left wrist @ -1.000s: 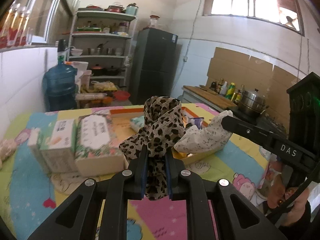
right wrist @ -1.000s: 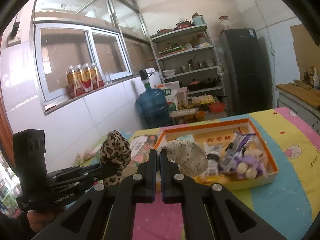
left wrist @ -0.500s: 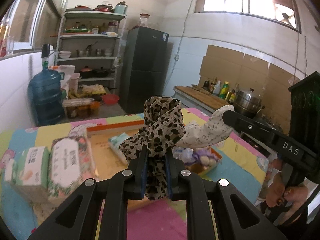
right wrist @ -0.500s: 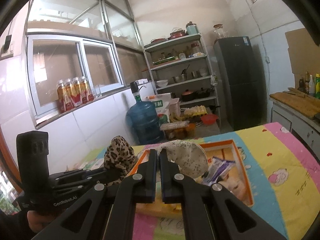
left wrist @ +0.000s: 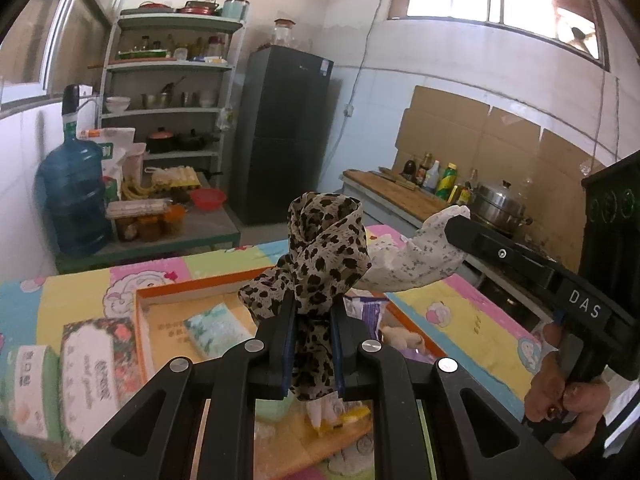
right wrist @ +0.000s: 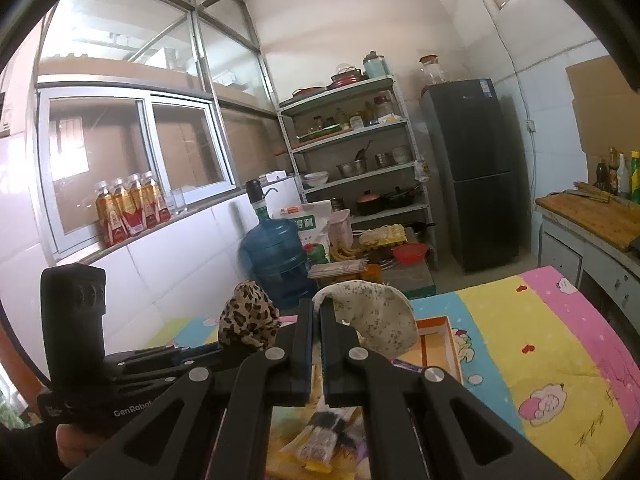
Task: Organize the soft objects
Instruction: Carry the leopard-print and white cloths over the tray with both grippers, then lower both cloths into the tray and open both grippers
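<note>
Leopard-print cloth (left wrist: pixel 320 248) is clamped in the left gripper (left wrist: pixel 312 344), jaws narrow on a bunched fold; loose ends stick up above the jaws and a tail hangs below. White speckled cloth (right wrist: pixel 376 316) is pinched in the right gripper (right wrist: pixel 316 340), jaws nearly closed, most of the fabric free to the right of them. Both cloths are held in the air above the orange-rimmed box (left wrist: pixel 140 320), near each other; the views do not settle whether they touch.

Risks, as judged:
- Each grip takes only a fold, so a quick swing could let the fabric creep out and drop outside the box.
- The hanging tail could drag over the packets (right wrist: pixel 316 444) in the box or snag its rim on the way down.
- The grippers sit close, so crossing paths could tangle the cloths or knock the tools together.

Room: the box already holds packets and a small plush; its near-left floor looks freest. Tissue packs (left wrist: pixel 96 372) stand just beside its left wall, limiting approach there. The bench (right wrist: pixel 540 364) to the right is open cartoon-print cover, with its far edge toward the floor. Overhead is free.
</note>
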Demonstrator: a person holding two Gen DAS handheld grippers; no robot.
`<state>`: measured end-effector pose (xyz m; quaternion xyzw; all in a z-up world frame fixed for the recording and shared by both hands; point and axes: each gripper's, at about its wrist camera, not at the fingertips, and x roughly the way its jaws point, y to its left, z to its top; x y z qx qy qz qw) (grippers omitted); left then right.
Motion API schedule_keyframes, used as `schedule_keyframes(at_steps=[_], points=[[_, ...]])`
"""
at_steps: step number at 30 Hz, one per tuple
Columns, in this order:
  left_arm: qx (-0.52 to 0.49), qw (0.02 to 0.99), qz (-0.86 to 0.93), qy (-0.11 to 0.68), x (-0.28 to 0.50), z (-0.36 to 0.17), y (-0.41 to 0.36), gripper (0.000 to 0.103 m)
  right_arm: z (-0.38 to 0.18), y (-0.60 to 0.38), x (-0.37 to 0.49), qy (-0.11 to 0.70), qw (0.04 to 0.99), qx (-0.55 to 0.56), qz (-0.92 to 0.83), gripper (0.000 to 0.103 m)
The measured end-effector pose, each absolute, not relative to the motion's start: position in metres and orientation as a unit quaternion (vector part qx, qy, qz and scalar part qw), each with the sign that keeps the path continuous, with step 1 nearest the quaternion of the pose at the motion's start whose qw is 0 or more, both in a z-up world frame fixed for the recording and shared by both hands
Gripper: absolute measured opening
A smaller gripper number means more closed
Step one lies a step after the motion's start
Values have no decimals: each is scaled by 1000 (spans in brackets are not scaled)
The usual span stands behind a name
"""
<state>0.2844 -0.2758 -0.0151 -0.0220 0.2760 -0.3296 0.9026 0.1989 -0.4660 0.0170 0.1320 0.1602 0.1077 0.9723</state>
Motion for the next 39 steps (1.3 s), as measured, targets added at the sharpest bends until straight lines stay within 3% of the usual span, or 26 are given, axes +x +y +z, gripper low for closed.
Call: schedule_keyframes(at_steps=[19, 34, 36, 39], points=[[-44, 891, -317, 323, 358, -43, -314, 15, -13, -487, 280, 192, 965, 153, 94, 4], [-38, 857, -296, 421, 395, -95, -326, 15, -64, -495, 314, 324, 927, 175, 77, 4], [-43, 854, -296, 426, 396, -98, -326, 17, -67, -493, 313, 332, 924, 174, 75, 5], [-55, 850, -296, 433, 396, -101, -323, 33, -69, -492, 311, 339, 920, 181, 78, 7]])
